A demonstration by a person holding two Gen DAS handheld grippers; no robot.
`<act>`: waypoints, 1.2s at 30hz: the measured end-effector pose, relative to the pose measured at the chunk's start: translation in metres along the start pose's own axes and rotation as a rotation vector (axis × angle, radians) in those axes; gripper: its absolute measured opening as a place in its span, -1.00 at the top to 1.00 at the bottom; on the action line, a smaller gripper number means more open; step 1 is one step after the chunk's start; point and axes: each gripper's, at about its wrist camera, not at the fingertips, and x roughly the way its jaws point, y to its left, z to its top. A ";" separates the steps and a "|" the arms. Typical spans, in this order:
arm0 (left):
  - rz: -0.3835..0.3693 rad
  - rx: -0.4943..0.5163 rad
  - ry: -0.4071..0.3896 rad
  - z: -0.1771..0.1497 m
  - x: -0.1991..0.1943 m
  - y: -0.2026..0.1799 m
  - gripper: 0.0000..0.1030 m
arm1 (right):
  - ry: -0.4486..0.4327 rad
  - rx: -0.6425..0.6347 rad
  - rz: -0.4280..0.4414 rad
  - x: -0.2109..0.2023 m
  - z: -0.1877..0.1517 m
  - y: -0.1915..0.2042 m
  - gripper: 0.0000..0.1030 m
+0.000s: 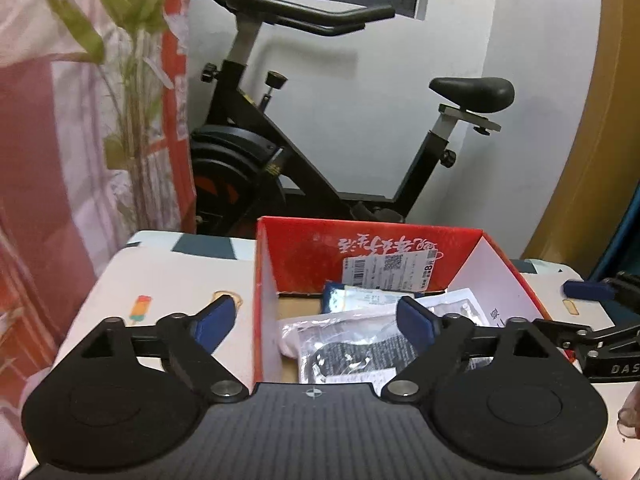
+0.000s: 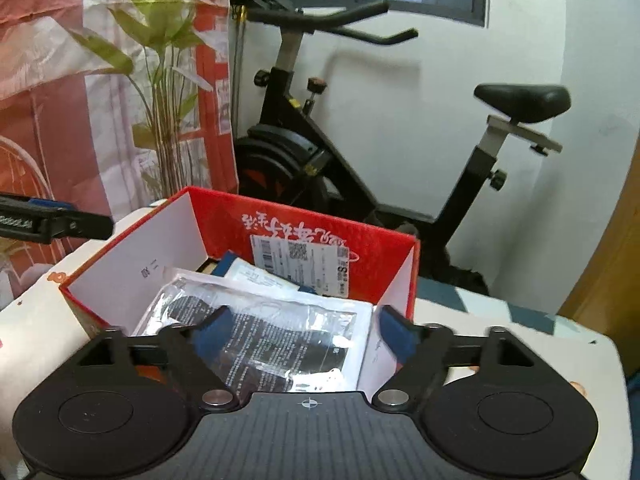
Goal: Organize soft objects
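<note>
Both grippers hang over a red cardboard box [image 1: 304, 256] sitting on a table [image 1: 168, 276] with a pale, cartoon-printed cover (there's a little popsicle drawing on it). The box is open-topped, glossy red outside with white script and a barcode sticker on the far wall, plain white on the inner side flaps.

The soft stuff is inside the box: a crinkly clear plastic packet [image 2: 276, 340] with something dark in it and tiny black print all over, shiny and wrinkled, lying on top. Behind it sits a flatter blue-and-white pouch [image 2: 256, 276], partly buried.

The left gripper [image 1: 316, 320] has its blue-padded fingers spread wide, one out over the table cover and the other over the box, with nothing pinched between them. The right gripper [image 2: 304, 332] is the same deal: jaws wide apart, straddling the near end of the clear packet, but the pads aren't pressing on it, so it's holding nothing. The bodies are matte black plastic with round discs and ribbed tops.

Behind the table there's a black exercise bike [image 2: 360, 160] against a white wall, and a leafy green plant [image 2: 160, 60] in front of a red and pink curtain [image 1: 48, 140].
</note>
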 end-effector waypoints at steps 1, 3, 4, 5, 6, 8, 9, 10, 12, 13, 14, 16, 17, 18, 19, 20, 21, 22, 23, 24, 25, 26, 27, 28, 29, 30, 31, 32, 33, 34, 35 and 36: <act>0.006 -0.008 -0.002 -0.002 -0.006 0.001 -0.96 | -0.011 -0.004 -0.012 -0.005 0.000 0.002 -0.83; 0.014 -0.019 -0.016 -0.006 -0.018 0.004 -1.00 | -0.040 -0.002 -0.027 -0.016 -0.002 0.007 -0.99; 0.020 -0.019 -0.018 -0.007 -0.023 0.004 -1.00 | -0.053 0.005 -0.027 -0.021 -0.003 0.008 -0.99; 0.028 -0.014 -0.019 -0.010 -0.029 0.003 -1.00 | -0.063 0.013 -0.026 -0.026 -0.004 0.009 -0.99; 0.036 -0.009 -0.019 -0.013 -0.033 0.003 -1.00 | -0.072 0.021 -0.024 -0.031 -0.006 0.011 -0.99; 0.052 0.003 -0.020 -0.020 -0.042 0.003 -1.00 | -0.080 0.035 -0.024 -0.038 -0.012 0.014 -0.99; 0.057 0.008 -0.021 -0.024 -0.047 0.002 -1.00 | -0.083 0.040 -0.027 -0.040 -0.015 0.016 -0.99; 0.058 0.010 -0.018 -0.026 -0.050 0.003 -1.00 | -0.087 0.045 -0.033 -0.043 -0.019 0.018 -0.99; 0.068 0.016 -0.024 -0.034 -0.059 0.004 -1.00 | -0.087 0.059 -0.043 -0.047 -0.028 0.023 -0.99; 0.074 0.018 -0.028 -0.037 -0.063 0.005 -1.00 | -0.085 0.068 -0.039 -0.049 -0.032 0.026 -0.99; 0.080 0.022 -0.034 -0.041 -0.067 0.005 -1.00 | -0.084 0.074 -0.032 -0.050 -0.037 0.028 -0.99; 0.097 0.031 -0.044 -0.049 -0.074 0.005 -1.00 | -0.087 0.083 -0.029 -0.054 -0.047 0.034 -0.99; 0.112 0.041 -0.049 -0.054 -0.076 0.005 -1.00 | -0.086 0.090 -0.028 -0.055 -0.052 0.037 -0.99; 0.123 0.051 -0.052 -0.058 -0.078 0.004 -1.00 | -0.084 0.099 -0.028 -0.056 -0.057 0.039 -0.99; 0.129 0.062 -0.053 -0.061 -0.079 0.005 -1.00 | -0.082 0.109 -0.028 -0.056 -0.062 0.042 -0.99; 0.134 0.073 -0.053 -0.066 -0.080 0.005 -1.00 | -0.079 0.117 -0.030 -0.056 -0.067 0.045 -0.99; 0.140 0.084 -0.046 -0.069 -0.079 0.006 -1.00 | -0.077 0.121 -0.035 -0.056 -0.072 0.048 -0.99; 0.144 0.089 -0.037 -0.072 -0.078 0.007 -1.00 | -0.077 0.123 -0.041 -0.056 -0.077 0.051 -0.99; 0.146 0.088 -0.031 -0.077 -0.079 0.007 -1.00 | -0.077 0.127 -0.046 -0.056 -0.082 0.054 -0.99; 0.147 0.082 -0.022 -0.081 -0.079 0.009 -1.00 | -0.077 0.135 -0.050 -0.056 -0.086 0.057 -0.99; 0.148 0.072 -0.015 -0.083 -0.079 0.011 -1.00 | -0.075 0.144 -0.049 -0.054 -0.090 0.058 -0.99; 0.148 0.062 -0.009 -0.086 -0.079 0.013 -1.00 | -0.072 0.160 -0.046 -0.053 -0.094 0.059 -0.99; 0.148 0.049 -0.003 -0.089 -0.078 0.015 -1.00 | -0.069 0.177 -0.041 -0.051 -0.097 0.059 -0.99; 0.148 0.038 0.002 -0.092 -0.078 0.017 -1.00 | -0.061 0.191 -0.037 -0.049 -0.102 0.060 -0.99; 0.147 0.025 0.006 -0.095 -0.077 0.019 -1.00 | -0.054 0.199 -0.033 -0.047 -0.105 0.061 -0.99; 0.147 0.012 0.011 -0.098 -0.076 0.020 -1.00 | -0.044 0.200 -0.029 -0.045 -0.108 0.062 -0.99; 0.148 0.001 0.016 -0.101 -0.074 0.022 -1.00 | -0.034 0.197 -0.028 -0.043 -0.110 0.063 -0.99; 0.148 -0.011 0.022 -0.105 -0.072 0.024 -1.00 | -0.026 0.192 -0.030 -0.041 -0.112 0.064 -0.99; 0.147 -0.024 0.030 -0.108 -0.070 0.026 -1.00 | -0.019 0.190 -0.033 -0.039 -0.114 0.065 -0.99; 0.144 -0.031 0.040 -0.111 -0.067 0.027 -1.00 | -0.016 0.193 -0.034 -0.038 -0.116 0.064 -0.99; 0.138 -0.036 0.053 -0.114 -0.064 0.028 -1.00 | -0.012 0.198 -0.033 -0.037 -0.117 0.064 -0.99; 0.133 -0.039 0.062 -0.116 -0.062 0.029 -1.00 | -0.008 0.203 -0.031 -0.036 -0.118 0.064 -0.99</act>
